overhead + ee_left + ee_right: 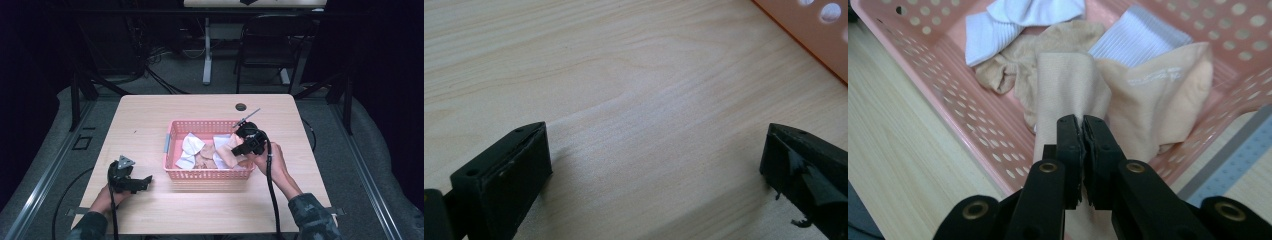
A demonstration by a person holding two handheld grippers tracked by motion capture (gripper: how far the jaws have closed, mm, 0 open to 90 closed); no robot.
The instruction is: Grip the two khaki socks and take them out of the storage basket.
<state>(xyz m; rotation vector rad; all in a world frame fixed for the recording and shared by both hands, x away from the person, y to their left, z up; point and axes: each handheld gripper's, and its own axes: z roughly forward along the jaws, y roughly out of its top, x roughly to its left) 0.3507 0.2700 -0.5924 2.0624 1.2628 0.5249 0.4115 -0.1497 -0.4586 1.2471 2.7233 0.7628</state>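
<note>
Here, in the high view, we see a pink basket [172, 131] near the centre of the wooden counter [150, 110], holding white and beige socks. Our right gripper [239, 148] reaches into the basket's right end, at about 3 o'clock from its middle, with a beige sock [228, 155] caught at its tip. Our left gripper [145, 181] rests on the counter at about 8 o'clock from the basket, well apart from it.

In the left gripper view, the two black fingers [504, 175] stand wide apart over bare wood, released and grasping nothing. The basket's orange-pink wall [809, 40] cuts the corner at 1 o'clock.

In the right gripper view, the fingers [1070, 145] are clenched on a fold of the beige sock [1068, 85], which rises toward 12 o'clock from the pinch. A second beige sock [1158, 100] lies at 2 o'clock, a crumpled tan one [1013, 70] at 11 o'clock, and white socks [1023, 15] beyond, all inside the basket [963, 115].
</note>
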